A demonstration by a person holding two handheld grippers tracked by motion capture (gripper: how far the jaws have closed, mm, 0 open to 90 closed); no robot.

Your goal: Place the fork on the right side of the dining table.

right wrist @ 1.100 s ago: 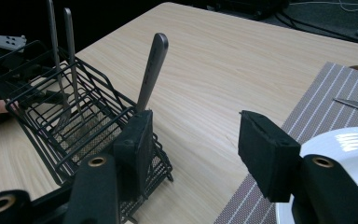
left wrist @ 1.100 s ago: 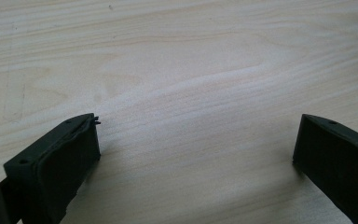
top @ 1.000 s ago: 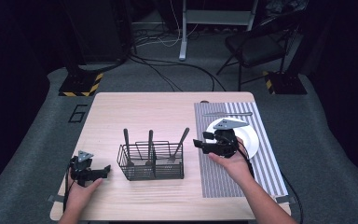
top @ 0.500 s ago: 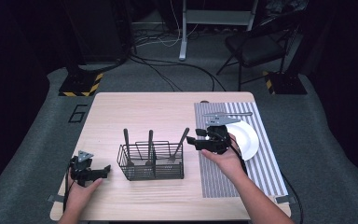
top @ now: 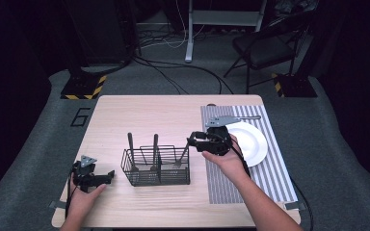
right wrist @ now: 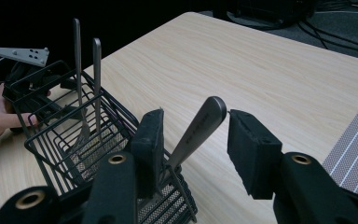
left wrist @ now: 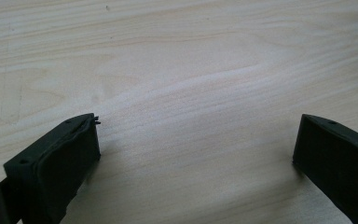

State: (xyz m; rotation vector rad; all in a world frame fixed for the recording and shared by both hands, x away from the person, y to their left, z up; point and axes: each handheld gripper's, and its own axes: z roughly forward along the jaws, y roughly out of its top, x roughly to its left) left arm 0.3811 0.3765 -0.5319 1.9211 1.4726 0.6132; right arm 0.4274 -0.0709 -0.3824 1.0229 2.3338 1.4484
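A wooden table [top: 149,110] seen from above, with a person seated at its six o'clock edge and holding a two-jaw gripper in each hand. At the table's centre stands a black wire caddy [top: 156,166] holding three pieces of metal cutlery upright. The rightmost piece, a utensil with a rounded handle end [right wrist: 196,127], leans toward three o'clock out of the caddy's right compartment. The right gripper [right wrist: 195,140] has come in from three o'clock; in the right gripper view its black jaws stand apart on either side of that handle, the left pad close to it or perhaps touching, the right pad clear of it, so nothing is gripped yet. Beyond it, at three o'clock on the table, a white plate [top: 250,142] sits on a grey striped placemat [top: 274,159]. The left gripper [top: 96,177] rests near the seven o'clock corner, its jaws wide apart over bare wood, holding nothing. The step in hand looks like taking hold of the leaning utensil. The next move would call for closing the jaws squarely on the handle near its top, then lifting straight up so the tip clears the wire rim.
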